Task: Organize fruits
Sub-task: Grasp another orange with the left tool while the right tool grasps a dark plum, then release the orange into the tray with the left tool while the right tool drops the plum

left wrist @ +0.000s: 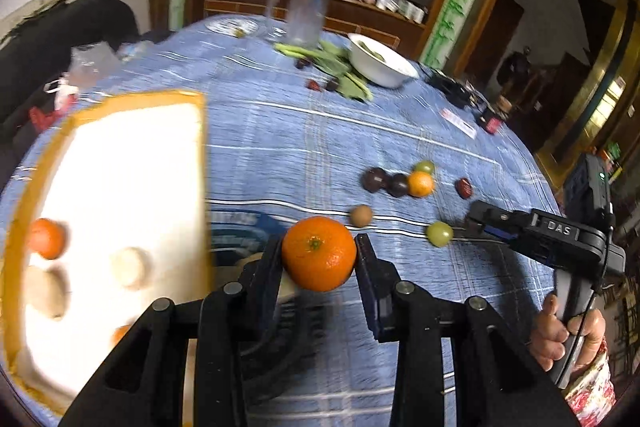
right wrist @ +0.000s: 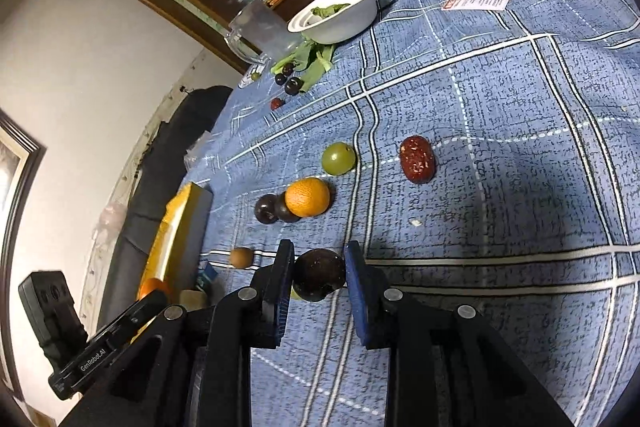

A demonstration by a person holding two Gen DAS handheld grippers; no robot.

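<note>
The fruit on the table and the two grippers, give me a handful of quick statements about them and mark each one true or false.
1. The left gripper holds an orange mandarin. True.
2. The right gripper is wide open with nothing between its fingers. False: it is closed on a dark plum.
3. A white bowl with green leaves in it stands at the far side of the blue checked tablecloth. True.
4. The yellow-rimmed tray has no fruit in it. False: a small orange fruit and pale round ones already lie in it.
5. A red date lies alone on the cloth, apart from the other fruit. True.
</note>
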